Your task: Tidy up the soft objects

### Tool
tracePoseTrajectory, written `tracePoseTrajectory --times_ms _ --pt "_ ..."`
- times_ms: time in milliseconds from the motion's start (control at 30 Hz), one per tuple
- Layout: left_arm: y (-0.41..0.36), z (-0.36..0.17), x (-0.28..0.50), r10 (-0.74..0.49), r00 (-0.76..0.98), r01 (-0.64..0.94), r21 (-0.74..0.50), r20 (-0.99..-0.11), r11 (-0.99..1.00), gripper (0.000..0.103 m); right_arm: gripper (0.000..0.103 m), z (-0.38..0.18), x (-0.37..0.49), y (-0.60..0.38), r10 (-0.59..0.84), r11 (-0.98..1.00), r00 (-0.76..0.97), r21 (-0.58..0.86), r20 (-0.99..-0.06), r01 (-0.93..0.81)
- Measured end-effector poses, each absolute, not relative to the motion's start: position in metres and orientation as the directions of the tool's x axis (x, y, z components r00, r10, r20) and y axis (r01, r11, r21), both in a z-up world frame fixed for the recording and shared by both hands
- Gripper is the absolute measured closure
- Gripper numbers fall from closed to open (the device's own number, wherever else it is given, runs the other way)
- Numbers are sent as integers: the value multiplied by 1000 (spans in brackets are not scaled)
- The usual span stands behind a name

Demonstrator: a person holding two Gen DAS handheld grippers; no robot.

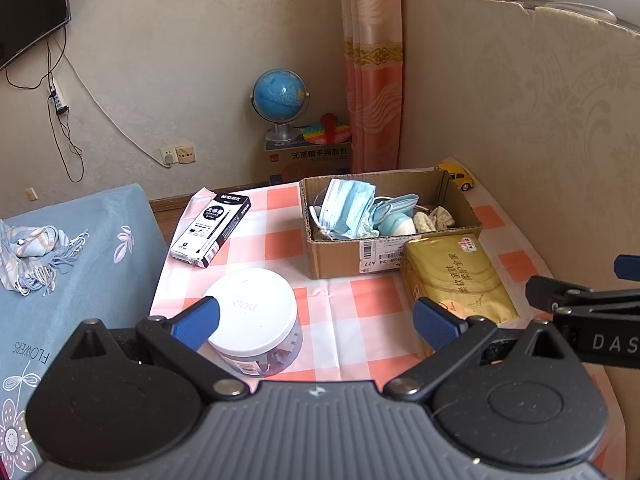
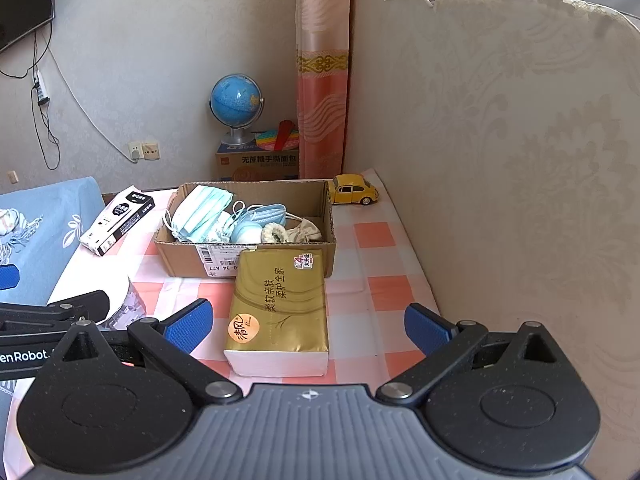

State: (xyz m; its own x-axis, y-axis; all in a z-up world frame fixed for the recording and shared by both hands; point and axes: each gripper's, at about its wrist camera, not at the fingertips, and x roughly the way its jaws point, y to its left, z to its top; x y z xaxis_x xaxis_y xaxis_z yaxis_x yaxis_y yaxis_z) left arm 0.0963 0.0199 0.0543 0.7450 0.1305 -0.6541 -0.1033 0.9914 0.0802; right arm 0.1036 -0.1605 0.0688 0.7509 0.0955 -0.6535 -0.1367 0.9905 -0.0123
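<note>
A cardboard box (image 1: 340, 258) (image 2: 180, 258) stands on the checked tablecloth and holds blue face masks (image 1: 346, 208) (image 2: 204, 208), a pale blue round item (image 1: 394, 224) and cream cloth pieces (image 1: 436, 218) (image 2: 296, 232). A gold tissue pack (image 1: 456, 276) (image 2: 282, 304) lies in front of the box. My left gripper (image 1: 316, 324) is open and empty, above the cloth beside the white-lidded jar. My right gripper (image 2: 308, 326) is open and empty, with the near end of the tissue pack between its fingers.
A white-lidded jar (image 1: 252, 312) and a black-and-white pen box (image 1: 212, 228) (image 2: 118, 220) sit on the left of the table. A yellow toy car (image 2: 354, 190) (image 1: 456, 174) stands behind the box. A scarf (image 1: 32, 252) lies on the blue bed. A padded wall (image 2: 520, 160) bounds the right.
</note>
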Motion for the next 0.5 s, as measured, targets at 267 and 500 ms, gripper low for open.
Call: tracePoseTrajectory --times_ms 267,500 --pt "20 54 96 130 746 -103 80 -654 991 1 0 69 103 -161 97 991 751 -10 -653 -136" --pt "19 54 96 131 745 -103 81 -654 991 1 0 70 103 -162 98 991 753 -9 -650 -137"
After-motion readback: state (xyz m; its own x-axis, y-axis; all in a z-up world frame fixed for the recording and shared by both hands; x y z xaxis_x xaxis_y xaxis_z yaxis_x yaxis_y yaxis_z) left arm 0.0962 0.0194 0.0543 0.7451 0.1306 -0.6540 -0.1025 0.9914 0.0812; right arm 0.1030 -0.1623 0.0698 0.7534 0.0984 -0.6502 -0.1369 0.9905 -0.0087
